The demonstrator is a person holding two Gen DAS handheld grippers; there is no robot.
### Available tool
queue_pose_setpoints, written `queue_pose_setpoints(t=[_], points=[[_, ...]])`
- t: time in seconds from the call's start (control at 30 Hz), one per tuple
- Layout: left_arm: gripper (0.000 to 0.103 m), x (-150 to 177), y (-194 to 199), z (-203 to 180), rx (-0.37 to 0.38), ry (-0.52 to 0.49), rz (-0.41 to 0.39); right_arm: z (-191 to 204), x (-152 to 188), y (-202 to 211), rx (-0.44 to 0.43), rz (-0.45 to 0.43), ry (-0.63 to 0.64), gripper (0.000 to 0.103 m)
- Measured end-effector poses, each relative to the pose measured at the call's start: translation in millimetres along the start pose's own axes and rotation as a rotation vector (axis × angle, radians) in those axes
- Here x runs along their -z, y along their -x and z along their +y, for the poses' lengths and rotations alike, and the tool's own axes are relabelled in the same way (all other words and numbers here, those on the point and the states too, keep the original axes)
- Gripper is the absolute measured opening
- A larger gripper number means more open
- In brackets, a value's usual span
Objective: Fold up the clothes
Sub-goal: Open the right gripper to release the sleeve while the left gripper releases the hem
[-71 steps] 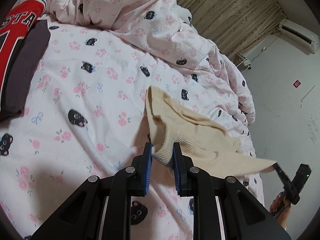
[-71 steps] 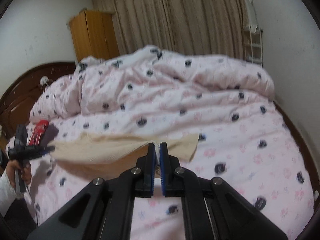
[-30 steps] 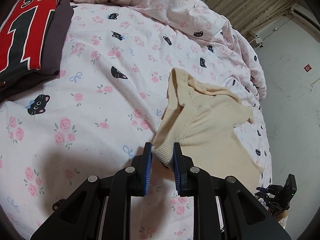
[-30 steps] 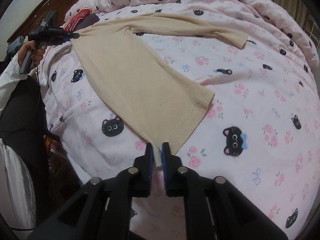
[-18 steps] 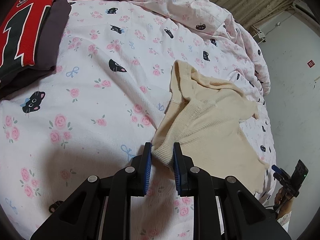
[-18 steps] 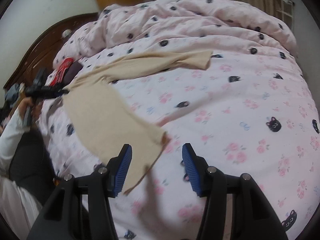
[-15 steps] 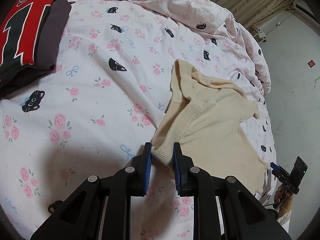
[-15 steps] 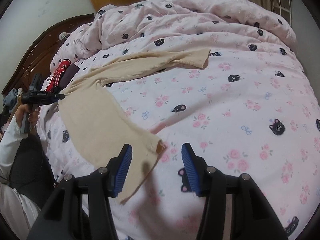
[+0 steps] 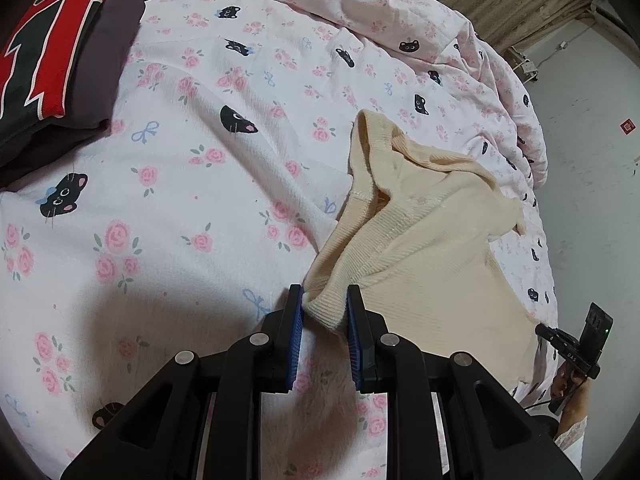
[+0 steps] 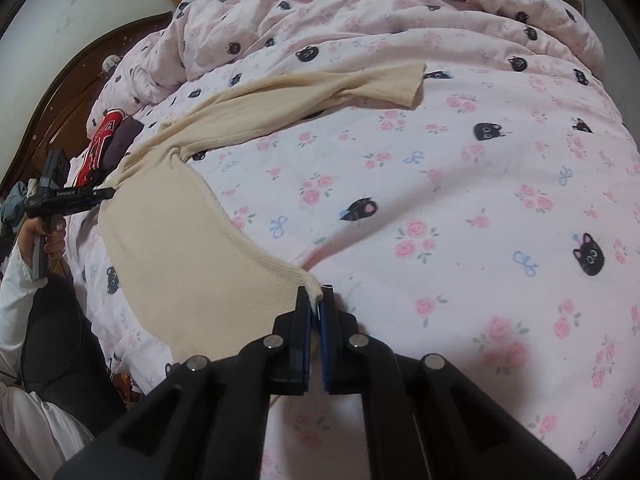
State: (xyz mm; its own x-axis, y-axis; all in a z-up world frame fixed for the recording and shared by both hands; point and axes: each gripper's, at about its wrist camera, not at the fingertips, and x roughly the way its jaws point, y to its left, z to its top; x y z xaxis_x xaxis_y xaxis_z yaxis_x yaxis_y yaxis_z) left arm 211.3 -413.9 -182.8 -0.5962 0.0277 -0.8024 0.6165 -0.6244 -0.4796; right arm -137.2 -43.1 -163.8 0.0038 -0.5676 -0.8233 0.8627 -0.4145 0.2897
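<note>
Cream sweater (image 10: 176, 248): spread flat on the bed (image 10: 440, 208), near its edge; one sleeve stretched out across the quilt toward the heaped duvet (image 10: 360, 8); neckline bunched and slightly raised in the left wrist view.
Left gripper (image 9: 323, 312): clamped on a ribbed fold of the sweater at the shoulder or collar end; blue pads pressed against a thick wad of knit, so not fully together.
Right gripper (image 10: 316, 300): pinched tight on the hem corner of the sweater, a small tuft of cloth poking up between the pads.
Bed cover: pink, printed with roses, bows and black cats.
Folded clothes (image 9: 60, 52): red and black jersey lying on a dark grey garment, well apart from the sweater, toward the headboard (image 10: 60, 92).
Person: a hand (image 10: 44, 236) and white sleeve around the left gripper's handle.
</note>
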Motion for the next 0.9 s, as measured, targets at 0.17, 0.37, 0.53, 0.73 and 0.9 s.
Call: queue_pose_setpoints(t=[0.17, 0.37, 0.53, 0.73, 0.9], points=[[0.023, 0.4, 3.0, 1.8, 0.002, 0.022, -0.003, -1.0, 1.5, -7.1, 0.027, 0.03, -0.002, 0.006], [0.046, -8.0, 28.2, 6.0, 0.035, 0.053, -0.061, -6.8, 0.3, 1.9, 0.035, -0.001, -0.034, 0.033], [0.048, -25.6, 32.1, 13.4, 0.016, 0.084, -0.108, -15.4, -1.6, 9.4, 0.06, -0.032, -0.07, 0.041], [0.048, -78.6, -8.8, -17.7, 0.038, -0.006, -0.107, -20.0, -8.0, 8.0, 0.087, -0.037, -0.084, 0.041], [0.048, -115.1, -42.9, -24.2, 0.088, 0.017, -0.08, -15.9, -10.4, 0.2, 0.093, -0.02, -0.063, 0.041]])
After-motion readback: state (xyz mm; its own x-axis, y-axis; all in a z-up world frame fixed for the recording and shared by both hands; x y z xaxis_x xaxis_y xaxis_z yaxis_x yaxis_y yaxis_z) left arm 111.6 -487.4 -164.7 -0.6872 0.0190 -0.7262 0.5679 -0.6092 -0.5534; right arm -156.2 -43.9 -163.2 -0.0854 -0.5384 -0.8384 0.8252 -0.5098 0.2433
